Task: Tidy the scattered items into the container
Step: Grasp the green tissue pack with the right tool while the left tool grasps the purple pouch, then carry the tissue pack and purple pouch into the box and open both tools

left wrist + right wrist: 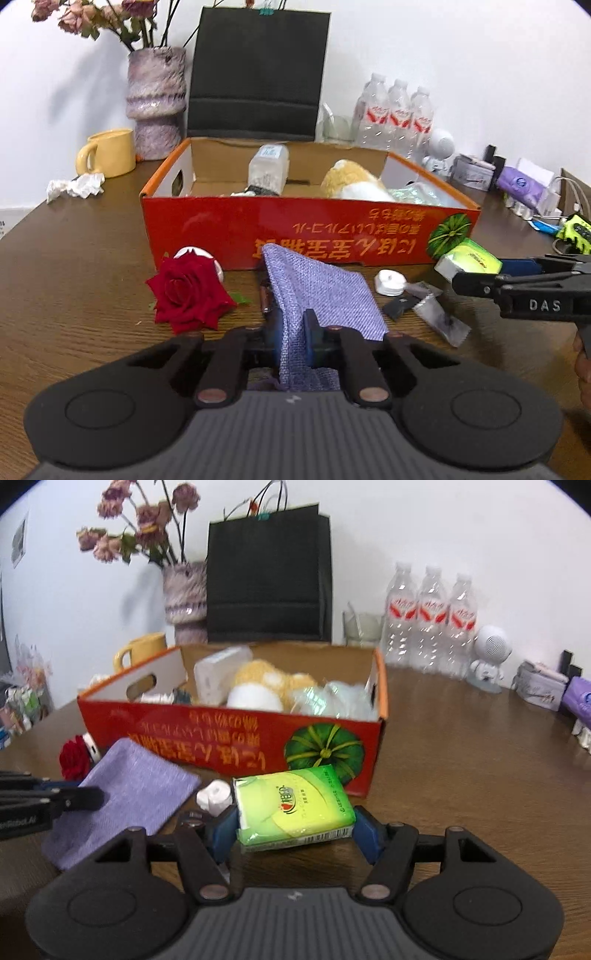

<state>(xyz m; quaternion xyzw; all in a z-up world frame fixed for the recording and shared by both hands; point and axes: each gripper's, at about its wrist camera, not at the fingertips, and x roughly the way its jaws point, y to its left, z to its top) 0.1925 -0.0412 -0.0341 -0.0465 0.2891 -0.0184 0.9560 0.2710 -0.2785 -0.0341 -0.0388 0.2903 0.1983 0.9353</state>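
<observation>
A red cardboard box stands on the wooden table and holds a yellow-white plush toy and a clear container. In front of it, my left gripper is shut on the near end of a purple cloth pouch. Its far end leans on the box wall. My right gripper has its blue pads against both sides of a green tissue pack. On the table lie a red rose, a white round cap and dark sachets.
Behind the box stand a black paper bag, a purple vase, a yellow mug and three water bottles. Crumpled paper lies at the left. A white robot figure and small clutter line the right edge.
</observation>
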